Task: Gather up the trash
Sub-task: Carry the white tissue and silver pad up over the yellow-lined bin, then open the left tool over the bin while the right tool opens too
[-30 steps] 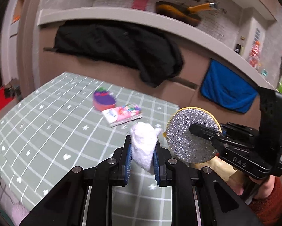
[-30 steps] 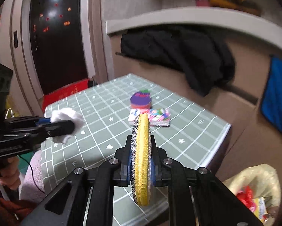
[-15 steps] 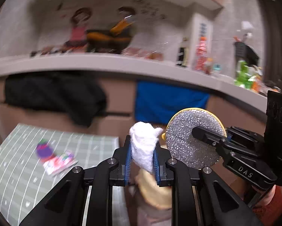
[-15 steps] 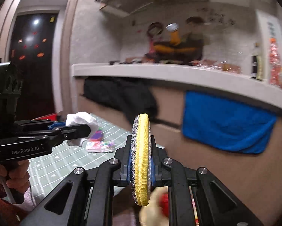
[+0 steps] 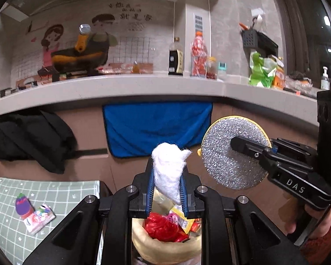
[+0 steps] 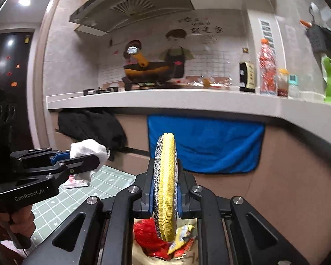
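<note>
Both tools have swung away from the table (image 5: 61, 190) in the last second and now hang over the bin (image 5: 165, 246), which was at the edge of view before and is now directly below them. The left tool (image 5: 167, 190) is closed on a white wad (image 5: 168, 167); the soft paper stands up between the blue pads and bulges out above them. The right tool (image 6: 165, 195) is closed on a round scrubber (image 6: 165, 190), held on edge, with its yellow side and its glitter side pressed by the two pads. In the left view the scrubber's silver face is just beside the wad, to the right of it, and the two are apart.

The bin already has red plastic and a yellow wrapper (image 6: 179, 238) in it. Its open mouth shows between the fingers in both views, so I judge that the carrying step is almost done and the release comes next. Each tool should only open and let its thing fall; the wad is light and may stick to a pad.

On the table, a purple item (image 5: 21, 205) and a small packet (image 5: 40, 218) still lie touching each other, so more trash is left to collect.
</note>
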